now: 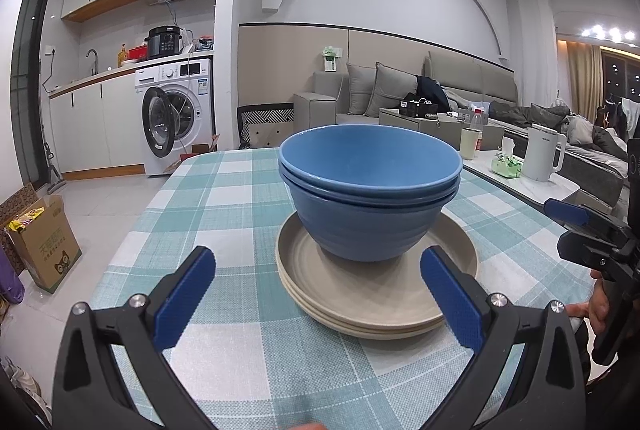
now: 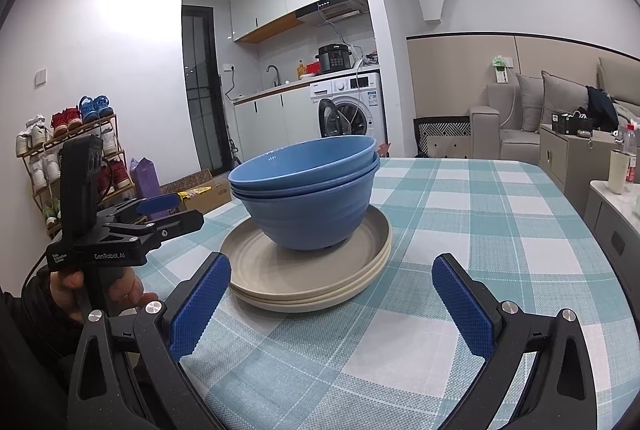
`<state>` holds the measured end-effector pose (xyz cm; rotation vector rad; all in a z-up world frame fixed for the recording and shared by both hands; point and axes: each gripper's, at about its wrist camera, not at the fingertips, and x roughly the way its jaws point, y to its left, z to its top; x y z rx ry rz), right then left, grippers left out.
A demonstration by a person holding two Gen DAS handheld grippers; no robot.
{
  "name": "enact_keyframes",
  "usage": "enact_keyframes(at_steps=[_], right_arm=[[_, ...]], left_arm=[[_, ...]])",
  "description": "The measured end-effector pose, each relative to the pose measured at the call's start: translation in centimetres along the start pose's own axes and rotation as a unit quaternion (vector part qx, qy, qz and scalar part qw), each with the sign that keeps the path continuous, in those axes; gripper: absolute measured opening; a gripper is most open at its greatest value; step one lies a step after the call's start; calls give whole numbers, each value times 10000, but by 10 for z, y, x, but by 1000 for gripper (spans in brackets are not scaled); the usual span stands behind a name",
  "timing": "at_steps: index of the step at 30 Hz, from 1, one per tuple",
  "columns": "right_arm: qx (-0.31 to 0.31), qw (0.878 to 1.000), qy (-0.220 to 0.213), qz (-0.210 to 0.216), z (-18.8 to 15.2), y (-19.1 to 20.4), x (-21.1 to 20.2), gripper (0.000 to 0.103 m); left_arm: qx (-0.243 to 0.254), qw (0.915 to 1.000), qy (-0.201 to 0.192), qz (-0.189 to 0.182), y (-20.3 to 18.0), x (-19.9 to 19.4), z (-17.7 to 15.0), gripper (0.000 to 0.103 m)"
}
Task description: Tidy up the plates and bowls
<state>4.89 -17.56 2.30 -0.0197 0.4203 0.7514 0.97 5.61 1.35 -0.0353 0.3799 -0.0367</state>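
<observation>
Nested blue bowls (image 1: 370, 190) stand on a stack of beige plates (image 1: 360, 306) on the checked tablecloth (image 1: 224, 214). My left gripper (image 1: 318, 270) is open and empty, just short of the plates' near rim. In the right wrist view the same blue bowls (image 2: 306, 198) sit on the beige plates (image 2: 308, 282). My right gripper (image 2: 332, 282) is open and empty, close in front of the plates. The right gripper shows at the right edge of the left wrist view (image 1: 580, 226); the left gripper shows at the left of the right wrist view (image 2: 160, 214).
A low side table (image 1: 520, 186) to the right carries a white kettle (image 1: 542, 158), a cup and a bottle. A cardboard box (image 1: 44, 242) stands on the floor left of the table. A shoe rack (image 2: 72, 158) stands by the wall.
</observation>
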Motion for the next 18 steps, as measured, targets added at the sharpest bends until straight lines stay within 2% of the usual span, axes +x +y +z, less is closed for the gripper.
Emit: enact_keyframes(at_steps=[18], right_arm=[[-12, 10000, 22, 9, -1, 1, 0, 102]], left_arm=[[33, 10000, -41, -49, -2, -3, -1, 103]])
